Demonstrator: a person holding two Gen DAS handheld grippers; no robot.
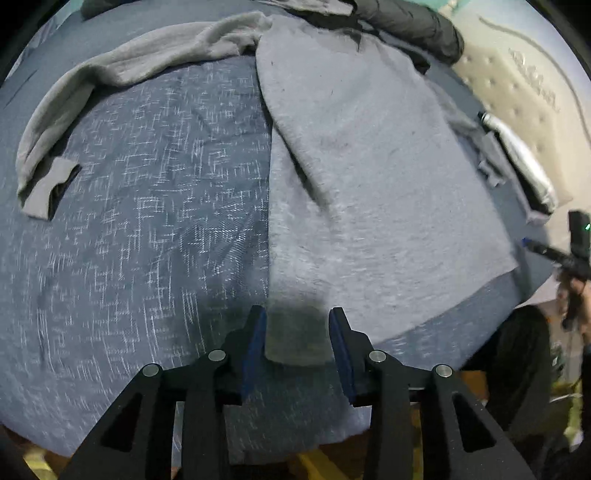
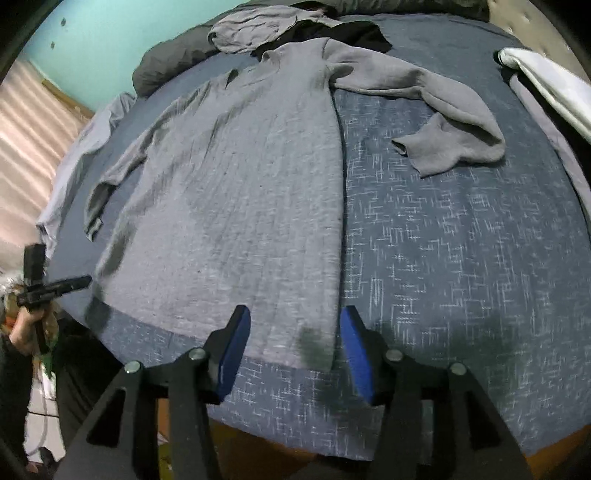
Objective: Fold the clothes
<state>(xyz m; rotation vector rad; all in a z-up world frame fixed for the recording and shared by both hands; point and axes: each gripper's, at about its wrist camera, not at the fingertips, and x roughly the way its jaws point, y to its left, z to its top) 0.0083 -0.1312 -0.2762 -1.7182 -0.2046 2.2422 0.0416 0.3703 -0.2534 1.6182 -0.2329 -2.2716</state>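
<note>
A grey long-sleeved garment (image 1: 369, 177) lies flat on a blue patterned bed cover (image 1: 147, 221). One sleeve (image 1: 110, 70) stretches out to the left in the left wrist view. My left gripper (image 1: 297, 332) is open, its jaws on either side of the garment's near hem corner (image 1: 295, 343). In the right wrist view the same garment (image 2: 240, 184) lies spread, one sleeve (image 2: 443, 107) bent out to the right. My right gripper (image 2: 293, 339) is open just above the hem's right corner (image 2: 314, 350). The other gripper shows at the far edge of each view (image 2: 55, 286).
Dark bedding and other clothes (image 2: 295, 33) are piled at the head of the bed. A white folded cloth (image 2: 546, 85) lies at the right edge. A tufted headboard (image 1: 517, 92) and a silver bottle (image 1: 517, 151) show in the left wrist view. The bed's near edge (image 2: 295, 443) is just below the grippers.
</note>
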